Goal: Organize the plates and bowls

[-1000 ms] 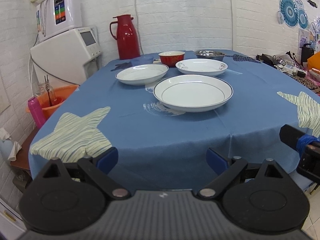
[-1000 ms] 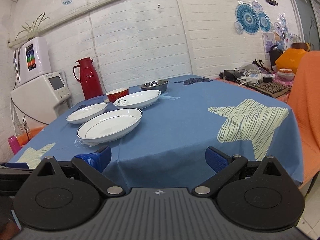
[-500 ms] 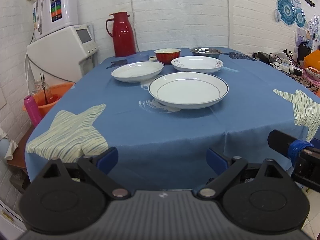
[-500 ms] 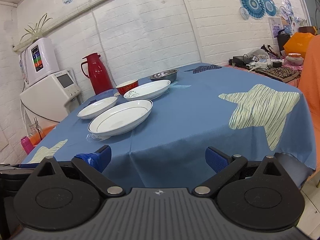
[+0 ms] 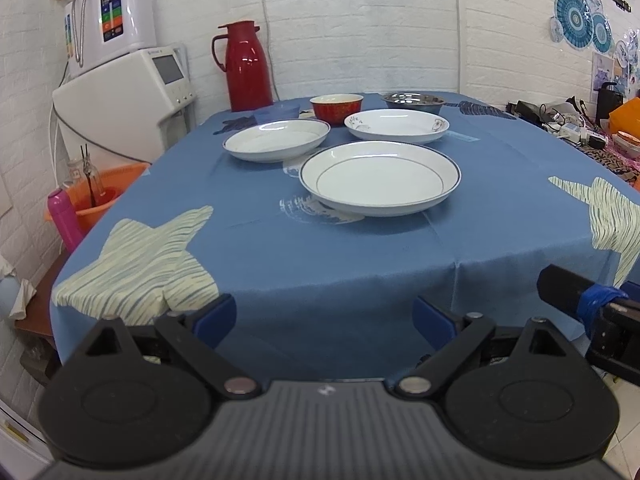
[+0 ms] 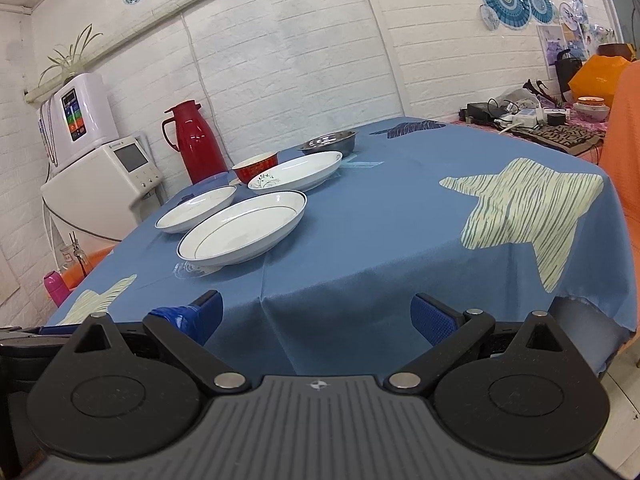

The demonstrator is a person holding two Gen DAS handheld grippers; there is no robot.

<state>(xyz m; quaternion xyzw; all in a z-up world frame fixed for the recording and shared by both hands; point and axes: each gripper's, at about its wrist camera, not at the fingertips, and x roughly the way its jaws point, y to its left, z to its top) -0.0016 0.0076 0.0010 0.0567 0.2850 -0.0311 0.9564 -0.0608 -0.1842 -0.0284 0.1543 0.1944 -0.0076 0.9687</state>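
Three white plates and a couple of bowls sit on the blue tablecloth [image 5: 360,264]. From the left wrist view, the nearest plate [image 5: 380,178] is wide, white, with a thin dark rim line; a second plate [image 5: 277,139] sits behind-left, a floral plate [image 5: 397,125] behind-right, then a red bowl [image 5: 337,106] and a steel bowl [image 5: 414,101] further back. The left gripper [image 5: 325,314] hangs off the table's near edge, fingers spread wide, holding nothing, well short of the dishes.

Right wrist view: the same nearest plate [image 6: 242,230] lies ahead and left of the right gripper [image 6: 316,316], which is also wide open and empty, well apart from everything.
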